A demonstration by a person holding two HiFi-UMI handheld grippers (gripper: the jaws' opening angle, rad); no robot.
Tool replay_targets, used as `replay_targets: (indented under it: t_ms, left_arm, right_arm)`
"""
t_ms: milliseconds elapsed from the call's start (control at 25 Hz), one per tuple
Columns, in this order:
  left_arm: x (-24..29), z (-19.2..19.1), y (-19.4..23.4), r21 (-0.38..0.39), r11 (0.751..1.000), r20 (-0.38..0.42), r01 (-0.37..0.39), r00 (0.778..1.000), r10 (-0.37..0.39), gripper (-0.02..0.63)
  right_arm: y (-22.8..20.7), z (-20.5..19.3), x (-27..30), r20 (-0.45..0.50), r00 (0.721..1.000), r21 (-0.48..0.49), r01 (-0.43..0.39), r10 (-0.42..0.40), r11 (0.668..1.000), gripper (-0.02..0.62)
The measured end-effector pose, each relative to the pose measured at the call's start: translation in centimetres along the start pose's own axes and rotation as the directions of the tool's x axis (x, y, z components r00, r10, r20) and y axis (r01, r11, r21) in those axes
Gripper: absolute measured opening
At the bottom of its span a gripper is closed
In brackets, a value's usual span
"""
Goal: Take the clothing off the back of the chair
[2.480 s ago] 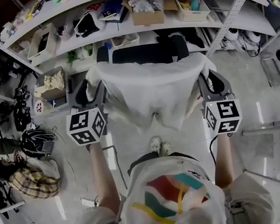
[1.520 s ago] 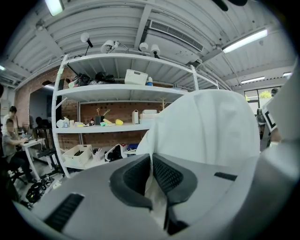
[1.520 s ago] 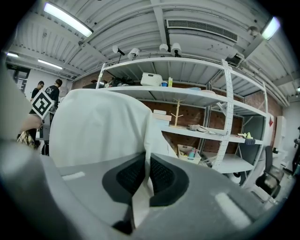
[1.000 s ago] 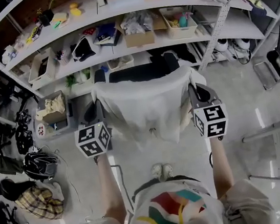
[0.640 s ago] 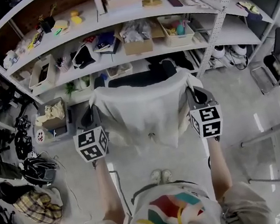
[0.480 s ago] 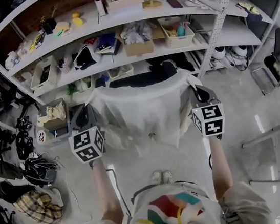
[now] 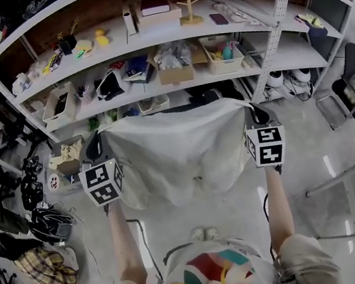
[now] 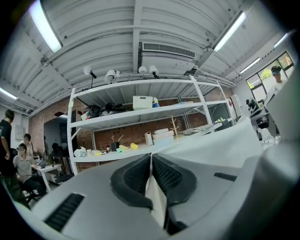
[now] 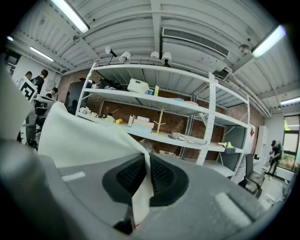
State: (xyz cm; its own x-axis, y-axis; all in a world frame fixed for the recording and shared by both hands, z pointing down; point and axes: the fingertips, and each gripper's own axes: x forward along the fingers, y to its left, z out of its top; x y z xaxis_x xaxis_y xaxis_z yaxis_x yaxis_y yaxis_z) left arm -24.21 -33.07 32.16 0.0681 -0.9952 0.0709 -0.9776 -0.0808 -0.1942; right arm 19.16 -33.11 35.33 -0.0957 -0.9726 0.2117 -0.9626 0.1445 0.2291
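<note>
The white clothing (image 7: 179, 151) hangs spread across the middle of the head view. You hold it up by its two top corners, so it covers nearly all of the chair. Only a dark strip just above its top edge (image 7: 220, 93) looks like the chair back. Your left claw (image 7: 96, 143) is pressed together on a fold of the cloth at the left corner, and its own view shows the fabric nipped between the ribbed pads (image 8: 166, 176). Your right claw (image 7: 256, 115) pinches the right corner the same way, with cloth trapped between its pads (image 9: 161, 176).

I judge you to be in the lifting step. I cannot tell whether the far side has cleared the backrest. The next move calls for bringing both corners up and toward you together, level, without loosening either pinch, until the hem swings free.

By count there is one garment, one chair behind it and two claws. The shelf rack (image 7: 282, 21) is behind them.
</note>
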Motion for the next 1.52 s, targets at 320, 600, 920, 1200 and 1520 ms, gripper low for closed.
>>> replay_targets:
  t_ms: [320,600,920,1200,1520]
  left_arm:
    - [-0.7,7.9,0.6,0.029,0.999,0.133,-0.02,0.991,0.016,0.018]
    - [-1.3,16.6,1.9,0.086,0.995,0.257,-0.049,0.966,0.026,0.018]
    - [-2.8,24.6,3.0,0.061,0.996,0.361,-0.061,0.932,0.035,0.018]
    - [-5.8,29.9,3.1,0.044,0.996,0.449,-0.077,0.892,0.049,0.018]
    - [-10.2,34.8,1.4,0.055,0.998,0.536,-0.044,0.844,0.008,0.018]
  right_arm:
    - [-2.8,8.6,-1.1,0.154,0.987,-0.068,0.054,-0.044,0.996,0.006]
    - [-5.3,17.8,-3.2,0.312,0.947,-0.094,0.115,-0.08,0.989,0.006]
    - [-6.4,26.5,-6.0,0.435,0.895,-0.125,0.162,-0.093,0.979,0.006]
    - [-5.8,32.4,-9.4,0.541,0.837,-0.133,0.178,-0.079,0.975,0.006]
    - [-5.3,36.8,-14.7,0.636,0.77,-0.131,0.16,-0.041,0.978,0.006]
